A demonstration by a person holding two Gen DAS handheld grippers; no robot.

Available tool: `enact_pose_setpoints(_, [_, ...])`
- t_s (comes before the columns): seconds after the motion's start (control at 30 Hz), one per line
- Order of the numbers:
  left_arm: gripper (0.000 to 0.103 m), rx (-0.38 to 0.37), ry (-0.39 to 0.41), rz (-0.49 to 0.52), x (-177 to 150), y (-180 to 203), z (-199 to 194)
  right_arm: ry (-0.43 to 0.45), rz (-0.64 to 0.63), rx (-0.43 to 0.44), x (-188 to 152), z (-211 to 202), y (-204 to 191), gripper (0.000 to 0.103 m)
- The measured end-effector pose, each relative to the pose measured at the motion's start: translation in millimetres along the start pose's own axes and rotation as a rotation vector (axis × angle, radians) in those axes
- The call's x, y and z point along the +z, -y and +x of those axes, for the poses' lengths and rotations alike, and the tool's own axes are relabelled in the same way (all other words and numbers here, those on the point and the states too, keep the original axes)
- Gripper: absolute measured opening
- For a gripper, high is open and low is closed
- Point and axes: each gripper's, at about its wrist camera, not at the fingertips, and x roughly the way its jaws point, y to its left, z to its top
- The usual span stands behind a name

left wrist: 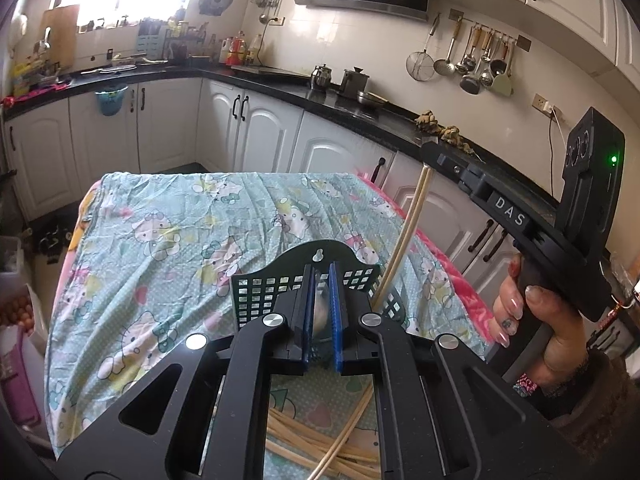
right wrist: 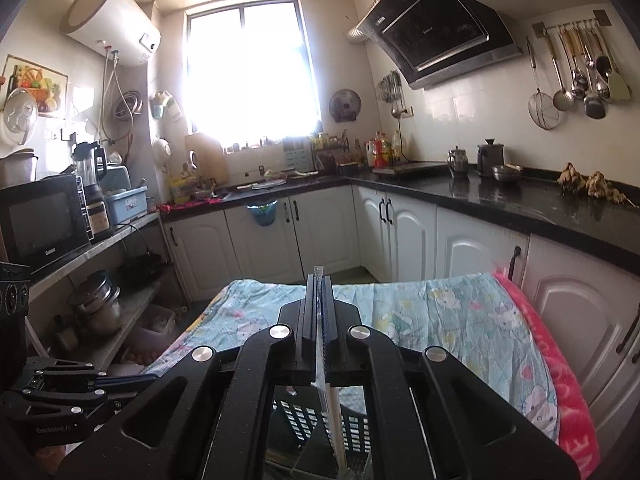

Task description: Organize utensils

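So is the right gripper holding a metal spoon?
No, the right gripper is shut on a pale wooden chopstick that slants down toward the black basket.

A dark green plastic utensil basket (left wrist: 280, 292) with a grid of small square holes and a scalloped back plate bearing a keyhole slot stands upright on the table's cartoon-print cloth. A pale wooden chopstick (left wrist: 404, 232) slants steeply, its top end pinched between the right gripper's jaws and its lower end at the basket's right rim, while a silvery metal spoon (left wrist: 322, 312) is clamped between the left gripper's blue pads just in front of the basket. More pale chopsticks (left wrist: 320, 436) lie in a loose, crossed heap on the cloth at the near edge.
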Motion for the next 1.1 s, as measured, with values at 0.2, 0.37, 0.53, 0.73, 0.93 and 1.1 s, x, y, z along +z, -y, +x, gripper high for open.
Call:
enact_pose_setpoints(0.2, [0.029,0.014,0.021,-0.025,0,-5,-4,-0.011,-0.007,-0.014,-6,-5,2,0.031])
enact_pose_setpoints(0.37, [0.05,0.02,0.064,-0.061,1,-14,-19,-0.008,-0.023,-0.032,-5,-16,0,0.052])
enact_pose_setpoints(0.53, [0.077,0.048,0.128,-0.084,4,-23,-40,-0.003,-0.061,-0.061,-3,-27,-7,0.067])
enact_pose_setpoints(0.73, [0.092,0.084,0.179,-0.11,6,-32,-60,0.012,-0.079,-0.071,-2,-39,-10,0.077])
enact_pose_setpoints(0.93, [0.092,0.115,0.201,-0.104,4,-33,-76,0.012,-0.083,-0.061,-4,-49,-14,0.082])
enact_pose_setpoints(1.1, [0.092,0.123,0.199,-0.107,-2,-33,-83,0.025,-0.102,-0.051,-3,-59,-22,0.085])
